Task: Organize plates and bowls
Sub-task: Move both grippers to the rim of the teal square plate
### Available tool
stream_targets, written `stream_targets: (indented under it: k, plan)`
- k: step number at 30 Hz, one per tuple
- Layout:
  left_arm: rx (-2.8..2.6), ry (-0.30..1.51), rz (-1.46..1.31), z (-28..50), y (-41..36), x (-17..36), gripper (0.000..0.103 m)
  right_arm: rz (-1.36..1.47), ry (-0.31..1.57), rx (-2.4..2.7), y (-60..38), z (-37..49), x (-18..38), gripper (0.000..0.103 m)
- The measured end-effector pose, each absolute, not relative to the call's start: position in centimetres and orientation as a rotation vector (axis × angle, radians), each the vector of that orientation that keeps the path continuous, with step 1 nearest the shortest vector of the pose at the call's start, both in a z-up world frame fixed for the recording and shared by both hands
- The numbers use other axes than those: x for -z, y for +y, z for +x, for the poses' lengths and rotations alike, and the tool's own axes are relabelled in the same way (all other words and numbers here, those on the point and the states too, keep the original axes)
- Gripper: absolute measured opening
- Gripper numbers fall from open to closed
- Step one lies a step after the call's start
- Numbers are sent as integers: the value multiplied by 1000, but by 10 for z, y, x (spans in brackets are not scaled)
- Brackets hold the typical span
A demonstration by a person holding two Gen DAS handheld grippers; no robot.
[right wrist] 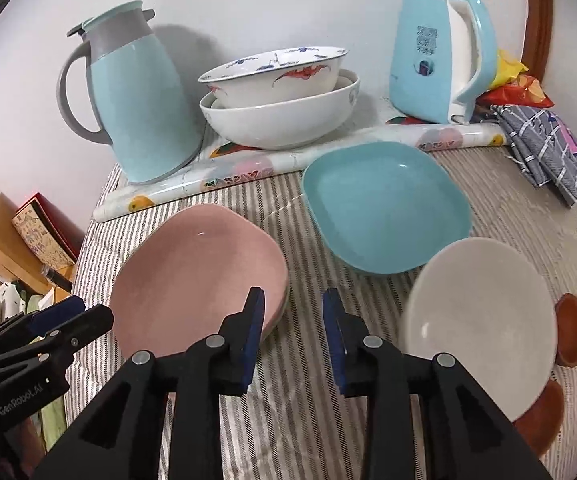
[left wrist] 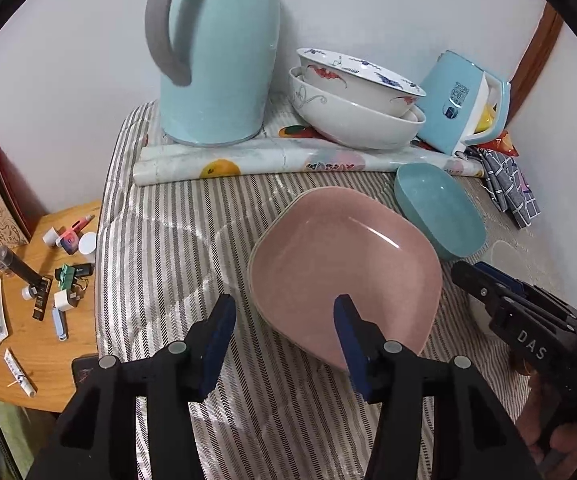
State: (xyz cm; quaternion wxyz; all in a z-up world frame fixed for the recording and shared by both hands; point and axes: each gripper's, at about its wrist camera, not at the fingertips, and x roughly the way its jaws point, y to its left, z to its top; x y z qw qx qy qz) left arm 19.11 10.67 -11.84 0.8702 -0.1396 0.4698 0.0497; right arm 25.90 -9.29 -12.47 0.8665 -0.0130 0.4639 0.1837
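Observation:
A pink square plate point(left wrist: 344, 264) point(right wrist: 200, 276) lies on the striped cloth, on top of another plate whose pale edge shows beneath it. A teal square plate point(left wrist: 440, 212) point(right wrist: 384, 208) lies to its right. A plain white bowl point(right wrist: 480, 324) sits at the near right. Two patterned white bowls point(left wrist: 360, 96) point(right wrist: 280, 96) are nested at the back. My left gripper point(left wrist: 284, 340) is open and empty, its right finger over the pink plate's near edge. My right gripper point(right wrist: 292, 336) is open and empty, between the pink plate and the white bowl.
A tall teal thermos jug point(left wrist: 216, 52) point(right wrist: 136, 100) and a blue kettle point(left wrist: 464, 100) point(right wrist: 436, 56) stand at the back wall on a rolled fruit-print mat point(left wrist: 288, 160). A checked cloth point(right wrist: 548, 148) lies at the back right. Small brown saucers point(right wrist: 572, 328) sit beside the white bowl. A cluttered wooden side table point(left wrist: 36, 304) stands to the left.

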Motion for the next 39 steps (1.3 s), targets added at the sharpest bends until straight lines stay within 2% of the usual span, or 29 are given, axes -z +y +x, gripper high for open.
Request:
stream_targets:
  k: [4,14,24,39]
  plan:
    - [-90,967,-276,196,98,109,49,10,947,-355,-112,261,113,50]
    - [-64,936,-236,216,77,90,49,33,893,-276,-159,277,90,50]
    - [-37,930,-222,247,61,85,49,-2,910,-263,-174,305,93,50]
    - [38,999,-191,316,16,109,49,-29,952,-254,-190,362,120,50]
